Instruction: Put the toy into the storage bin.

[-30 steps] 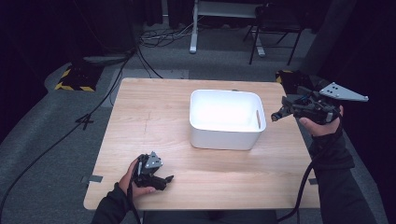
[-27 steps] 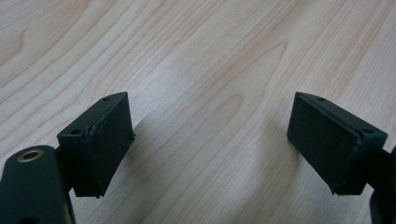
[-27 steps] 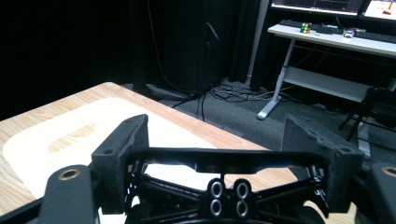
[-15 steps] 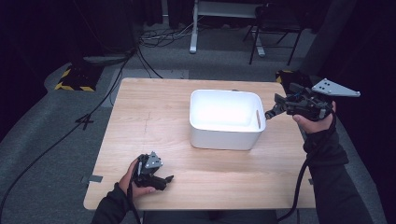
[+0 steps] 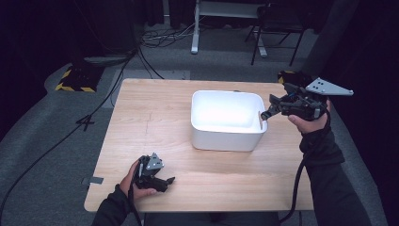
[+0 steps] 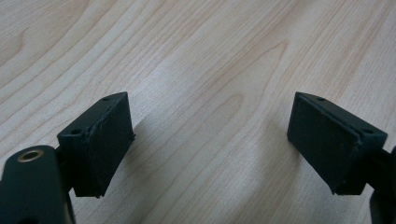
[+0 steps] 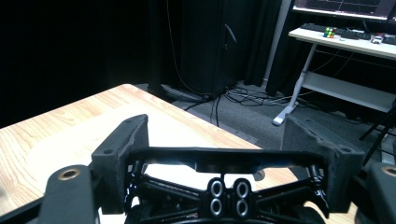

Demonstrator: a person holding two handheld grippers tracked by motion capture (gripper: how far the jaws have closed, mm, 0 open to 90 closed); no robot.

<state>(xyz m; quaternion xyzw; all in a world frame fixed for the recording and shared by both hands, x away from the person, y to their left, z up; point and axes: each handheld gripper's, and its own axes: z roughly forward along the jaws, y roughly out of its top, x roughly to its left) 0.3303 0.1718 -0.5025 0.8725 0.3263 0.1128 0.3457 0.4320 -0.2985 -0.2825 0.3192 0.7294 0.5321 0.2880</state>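
1. The left tool (image 5: 165,181) lay low on the near left part of the wooden table (image 5: 155,117), gripped by the person's left hand (image 5: 134,181).
2. In the left gripper view the left tool (image 6: 210,140) had its jaws spread wide. Between them was bare wood grain, and the pads touched nothing.
3. The right tool (image 5: 269,112) was held up in the person's right hand (image 5: 308,123), off the table's right side. Its tips pointed at the right rim of the white bin (image 5: 226,139).
4. The grey three-cornered plate on top of that tool stuck out to the right, and its cable hung down along the dark sleeve.
5. In the right gripper view the right tool (image 7: 217,149) was clamped on a black frame-like piece (image 7: 224,161). The piece spanned from one pad to the other, with thin struts and four small rings below its bar.
6. What that piece was could not be told more closely; in the high view it was too small and dark to make out.
7. The white bin stood on the right half of the table, well apart from the left tool, and its inside looked bright and bare.
8. Cables (image 5: 155,40) trailed over the grey floor beyond the table's far edge.
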